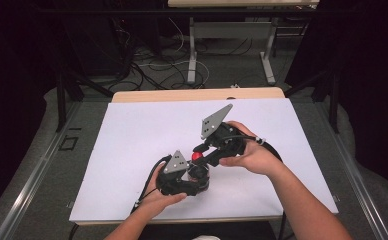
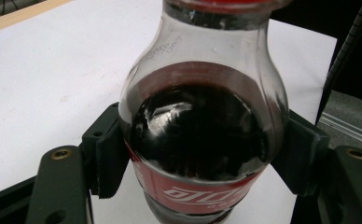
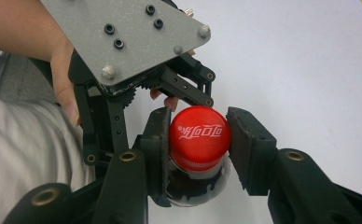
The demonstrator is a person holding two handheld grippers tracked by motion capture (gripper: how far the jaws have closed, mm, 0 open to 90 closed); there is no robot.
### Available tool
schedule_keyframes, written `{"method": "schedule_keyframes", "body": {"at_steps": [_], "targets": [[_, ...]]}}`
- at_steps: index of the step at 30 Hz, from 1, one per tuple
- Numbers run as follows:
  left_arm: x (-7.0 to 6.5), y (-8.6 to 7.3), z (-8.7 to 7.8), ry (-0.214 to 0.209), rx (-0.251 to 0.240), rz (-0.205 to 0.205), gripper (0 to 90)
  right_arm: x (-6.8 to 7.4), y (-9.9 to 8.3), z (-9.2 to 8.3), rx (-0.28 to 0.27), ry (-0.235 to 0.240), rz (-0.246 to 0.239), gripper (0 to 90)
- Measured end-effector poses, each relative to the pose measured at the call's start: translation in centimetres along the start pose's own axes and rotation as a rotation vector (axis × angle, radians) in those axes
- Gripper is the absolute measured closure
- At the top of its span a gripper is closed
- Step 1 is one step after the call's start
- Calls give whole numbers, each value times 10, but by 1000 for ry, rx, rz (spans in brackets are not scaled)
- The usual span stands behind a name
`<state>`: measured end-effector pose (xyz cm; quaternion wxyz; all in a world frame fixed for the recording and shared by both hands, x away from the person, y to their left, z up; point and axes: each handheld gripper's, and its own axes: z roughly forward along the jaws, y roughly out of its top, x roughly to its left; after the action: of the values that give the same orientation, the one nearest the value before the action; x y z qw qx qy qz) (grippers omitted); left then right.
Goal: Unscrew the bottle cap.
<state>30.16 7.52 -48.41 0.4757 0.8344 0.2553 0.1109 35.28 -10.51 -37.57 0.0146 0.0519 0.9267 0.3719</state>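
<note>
A small cola bottle (image 2: 202,140) with dark drink and a red label stands upright on the white table sheet (image 1: 132,130). My left gripper (image 2: 202,154) is shut on its body, with a pad pressed to each side just above the label. The bottle's red cap (image 3: 200,137) sits between the pads of my right gripper (image 3: 198,144), which is shut on it from above and to the right. In the high view the red cap (image 1: 196,156) shows between the left gripper (image 1: 198,175) and the right gripper (image 1: 198,152), near the front middle of the sheet. The left gripper's grey plate (image 3: 123,32) sits close behind the cap.
The sheet covers a wooden table whose far edge (image 1: 197,94) shows. Beyond it, cables lie on the floor (image 1: 157,70) around the legs of another table (image 1: 192,50). Metal rails (image 1: 42,165) run along both sides. Both forearms come in from the bottom edge.
</note>
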Motion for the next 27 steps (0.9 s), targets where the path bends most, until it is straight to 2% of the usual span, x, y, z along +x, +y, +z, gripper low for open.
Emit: {"method": "schedule_keyframes", "body": {"at_steps": [1, 2, 4, 5, 7, 8, 9, 12, 16, 18, 19, 21, 24, 26, 27], "targets": [[0, 0, 0, 4, -2, -3, 302, 1, 0, 0, 0, -11, 10, 592], [1, 0, -1, 7, 4, 1, 302, 3, 0, 0, -12, -34, 34, 533], [2, 0, -2, 18, -2, -11, 302, 7, 1, 0, -43, -61, 96, 480], [2, 1, -3, 15, 5, -10, 302, 11, 1, -1, -55, -98, 131, 467], [3, 1, -3, 21, -1, -13, 302, 19, 3, -3, -63, -169, 182, 462], [3, 0, -3, 28, -4, -13, 302, 22, 3, -5, -58, -185, 192, 461], [3, 1, -3, 30, -3, -14, 302, 25, 4, -5, -77, -211, 229, 459], [3, 1, -3, 31, 0, -20, 302, 32, 5, -6, -94, -282, 295, 460], [3, 1, -2, 37, 6, -6, 302, 38, 6, 2, -77, -331, 381, 485], [2, 1, -2, 24, 11, -11, 302, 39, 7, 7, -69, -351, 410, 494], [3, 1, -3, 27, 22, 1, 302, 39, 7, 9, -67, -360, 400, 512], [2, 0, -2, 36, 10, 1, 302, 39, 7, 12, -50, -359, 420, 593], [2, 0, -1, 34, 11, 3, 302, 38, 7, 12, -32, -350, 412, 607], [2, 0, -2, 20, 20, 2, 302, 35, 7, 11, -13, -315, 370, 609], [1, 0, -1, 28, 5, 1, 302, 33, 7, 10, -4, -286, 349, 609]]}}
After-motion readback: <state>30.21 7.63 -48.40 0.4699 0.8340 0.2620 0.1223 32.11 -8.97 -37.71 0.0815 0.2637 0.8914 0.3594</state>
